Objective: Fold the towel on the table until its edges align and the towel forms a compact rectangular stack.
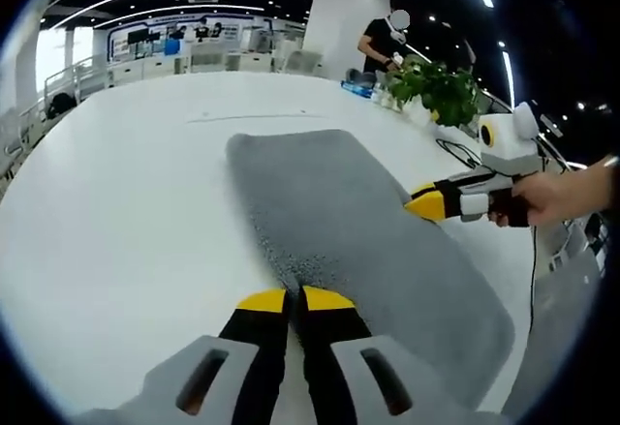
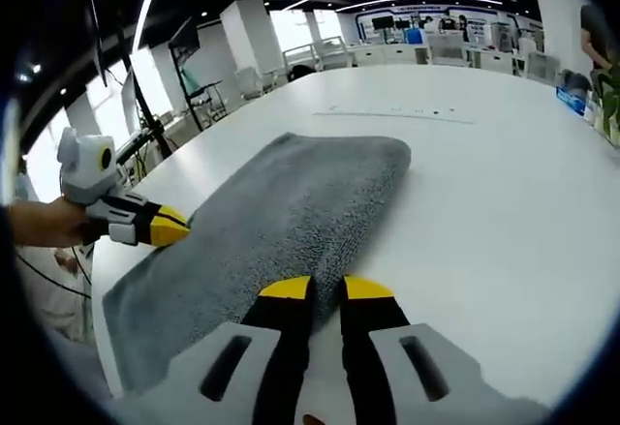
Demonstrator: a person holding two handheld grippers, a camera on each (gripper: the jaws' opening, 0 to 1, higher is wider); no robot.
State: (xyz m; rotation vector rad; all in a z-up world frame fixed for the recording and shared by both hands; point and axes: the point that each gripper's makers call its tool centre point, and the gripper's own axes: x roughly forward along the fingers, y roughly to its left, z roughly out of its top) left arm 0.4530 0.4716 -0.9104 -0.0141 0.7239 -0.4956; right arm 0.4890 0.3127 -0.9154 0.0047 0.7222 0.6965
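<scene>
A grey towel [image 1: 358, 222] lies on the white table [image 1: 126, 212] as a long folded strip, running away from me. In the left gripper view my left gripper [image 1: 295, 299] sits at the towel's near long edge, jaws shut with the edge pinched between the yellow tips. My right gripper [image 1: 418, 202], held by a hand, meets the opposite long edge. In the right gripper view the towel [image 2: 281, 212] stretches ahead. There my right gripper [image 2: 326, 289] holds the towel's edge in the narrow gap between its tips. The left gripper [image 2: 172, 229] touches the far edge.
A potted plant [image 1: 436, 86] and cables [image 1: 463, 152] stand near the table's far right edge, with a person [image 1: 383, 43] behind them. A dark stand [image 2: 145, 106] and chairs line the other side. Bare table surrounds the towel.
</scene>
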